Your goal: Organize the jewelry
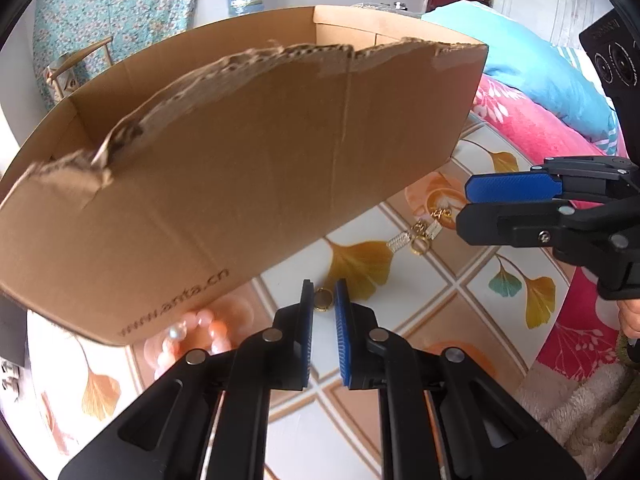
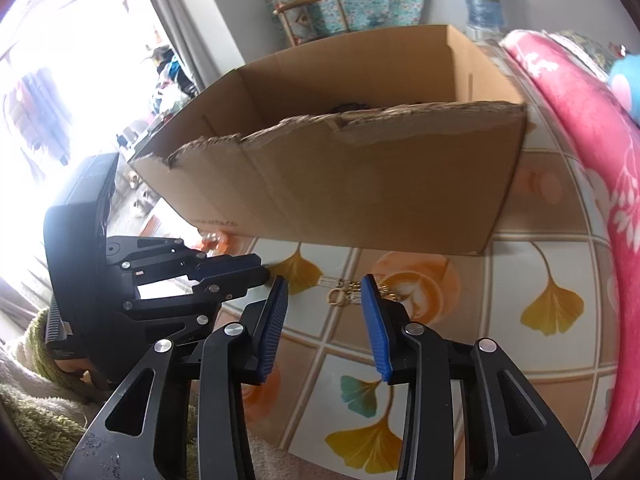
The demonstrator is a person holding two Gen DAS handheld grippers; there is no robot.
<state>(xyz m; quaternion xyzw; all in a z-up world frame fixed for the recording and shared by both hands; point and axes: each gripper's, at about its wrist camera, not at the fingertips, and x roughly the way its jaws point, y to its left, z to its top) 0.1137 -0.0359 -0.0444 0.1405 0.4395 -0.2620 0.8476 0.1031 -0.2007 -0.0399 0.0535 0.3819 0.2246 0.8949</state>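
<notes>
The left gripper (image 1: 324, 300) has its blue pads drawn in narrow around a small gold ring (image 1: 323, 300) that lies on the leaf-patterned tabletop (image 1: 440, 300); from the left wrist view the ring sits at twelve o'clock between the fingertips, the pads at or very near its sides, and I judge this a pinch just being made, though whether the ring is firmly gripped I cannot tell. The right gripper (image 2: 325, 292) stands about half spread and holds nothing; in its own view a tangle of gold chain with a ring and a white beaded strip (image 2: 340, 290) lies on the tabletop at twelve o'clock, partly framed by its fingertips. The torn-rimmed cardboard box (image 1: 240, 180) stands just beyond both pieces, at about eleven o'clock from the left gripper; a bracelet of peach beads with a pearl (image 1: 192, 332) lies against its lower corner at about nine o'clock.

The step in hand looks like picking up loose pieces for the box; the next move calls for a secure nip on the thin ring, then a lift high enough to clear the ragged box edge; the right must close on the chain's bulk, or strands may slip free.
</notes>
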